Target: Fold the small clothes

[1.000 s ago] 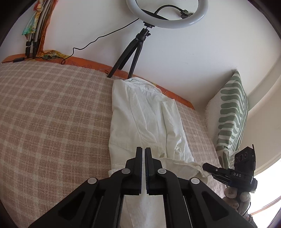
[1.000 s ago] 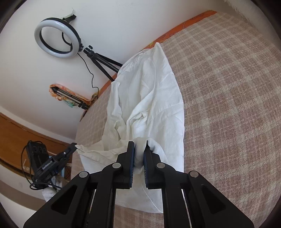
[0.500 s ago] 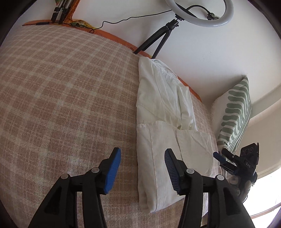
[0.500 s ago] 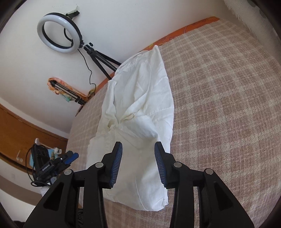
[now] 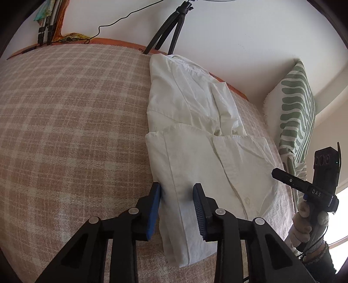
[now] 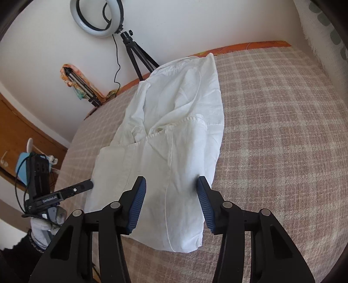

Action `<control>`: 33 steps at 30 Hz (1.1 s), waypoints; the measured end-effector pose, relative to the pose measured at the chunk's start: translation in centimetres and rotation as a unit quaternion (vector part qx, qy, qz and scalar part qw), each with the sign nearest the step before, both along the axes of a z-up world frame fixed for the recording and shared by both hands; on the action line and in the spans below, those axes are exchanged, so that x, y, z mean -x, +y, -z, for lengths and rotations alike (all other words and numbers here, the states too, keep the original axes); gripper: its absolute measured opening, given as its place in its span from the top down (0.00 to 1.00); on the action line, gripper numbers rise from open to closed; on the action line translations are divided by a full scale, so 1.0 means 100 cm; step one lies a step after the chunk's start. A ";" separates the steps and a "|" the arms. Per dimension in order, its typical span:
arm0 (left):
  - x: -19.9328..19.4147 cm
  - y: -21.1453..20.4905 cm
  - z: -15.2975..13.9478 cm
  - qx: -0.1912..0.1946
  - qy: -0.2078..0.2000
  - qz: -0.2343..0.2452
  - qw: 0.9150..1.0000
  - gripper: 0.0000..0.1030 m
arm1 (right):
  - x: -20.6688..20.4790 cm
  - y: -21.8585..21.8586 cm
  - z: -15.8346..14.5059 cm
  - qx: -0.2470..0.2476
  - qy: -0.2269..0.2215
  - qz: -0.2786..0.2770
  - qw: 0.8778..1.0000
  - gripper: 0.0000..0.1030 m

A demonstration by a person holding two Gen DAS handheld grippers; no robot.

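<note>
A white shirt is seen lying on a pink-and-cream checked bedspread, running from the upper centre of the left wrist view down to its lower centre. Its lower part has been laid back over the rest, so that a doubled panel with a button placket fills the lower middle of the frame, while crumpled sleeve cloth is gathered just above the fold's hem. In the right wrist view the same shirt is shown from the centre of the frame to the lower centre, its folded edge nearest the camera.

The left gripper is held with its blue-padded fingers spread apart at the bottom of the frame, straddling the left edge of the folded panel; nothing is pinched. The right gripper is likewise spread wide over the near end of the fold, with no cloth gripped between the pads.

A ring light on a black tripod is seen at the upper left of the right wrist view, against a white wall. A green-and-white patterned cushion is propped at the right edge of the left wrist view.
</note>
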State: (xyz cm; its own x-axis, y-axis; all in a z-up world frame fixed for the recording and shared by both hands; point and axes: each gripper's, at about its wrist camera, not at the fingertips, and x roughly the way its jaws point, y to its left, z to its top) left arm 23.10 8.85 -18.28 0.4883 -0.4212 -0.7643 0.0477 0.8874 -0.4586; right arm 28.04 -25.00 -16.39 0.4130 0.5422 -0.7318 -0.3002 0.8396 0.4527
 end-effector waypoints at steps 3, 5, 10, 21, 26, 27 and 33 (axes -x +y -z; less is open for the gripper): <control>-0.003 -0.004 -0.002 0.006 -0.013 0.017 1.000 0.91 | -0.001 0.002 0.004 0.007 0.003 -0.008 1.000 0.77; -0.004 -0.001 -0.005 0.027 -0.016 0.017 0.999 0.92 | 0.000 -0.002 0.007 -0.004 0.010 -0.008 1.000 0.86; -0.006 0.002 -0.001 0.026 -0.009 0.012 1.000 0.71 | 0.003 -0.016 0.005 -0.029 0.012 -0.013 0.999 0.85; -0.011 0.004 -0.024 0.146 -0.072 0.059 0.985 0.95 | 0.002 -0.022 0.008 -0.139 0.053 -0.030 0.988 0.93; -0.032 0.003 -0.013 0.086 -0.067 0.059 0.992 0.94 | -0.008 -0.044 0.025 -0.219 0.096 -0.022 0.971 0.94; -0.039 0.004 -0.002 0.071 -0.049 0.050 0.995 0.94 | -0.012 -0.046 0.031 -0.213 0.104 -0.010 0.971 0.94; -0.039 0.002 0.017 0.017 -0.033 0.040 0.999 0.87 | -0.020 -0.052 0.029 -0.165 0.090 0.013 0.982 0.71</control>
